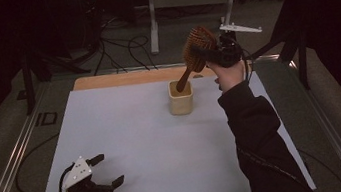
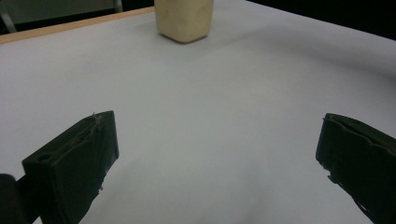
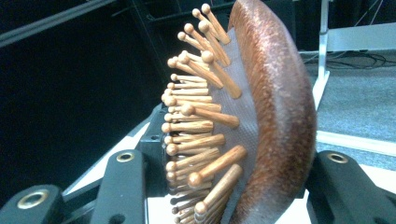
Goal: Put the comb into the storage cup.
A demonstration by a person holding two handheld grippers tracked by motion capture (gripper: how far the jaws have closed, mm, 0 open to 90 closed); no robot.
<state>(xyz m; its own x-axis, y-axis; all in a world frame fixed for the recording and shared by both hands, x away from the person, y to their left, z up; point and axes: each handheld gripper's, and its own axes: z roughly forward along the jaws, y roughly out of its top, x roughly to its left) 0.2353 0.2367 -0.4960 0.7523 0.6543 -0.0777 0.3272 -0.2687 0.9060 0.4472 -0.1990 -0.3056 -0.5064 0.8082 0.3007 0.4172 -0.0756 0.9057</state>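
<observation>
A wooden hairbrush point(image 1: 196, 51) with wooden pins hangs tilted over a cream square cup point(image 1: 181, 97) near the table's far edge. Its handle tip dips into the cup's mouth. My right gripper point(image 1: 213, 53) is shut on the brush's head. In the right gripper view the brush head point(image 3: 261, 121) stands between the two black jaws, pins facing left. My left gripper point(image 1: 107, 171) rests low at the near left of the white table point(image 1: 129, 142), open, with nothing between its jaws. The left gripper view shows the cup point(image 2: 184, 18) far ahead.
A wooden strip point(image 1: 120, 78) runs along the table's far edge. Beyond it are cables point(image 1: 121, 47) on the floor and a metal stand point(image 1: 152, 17). Metal rails point(image 1: 11, 164) border the table on both sides.
</observation>
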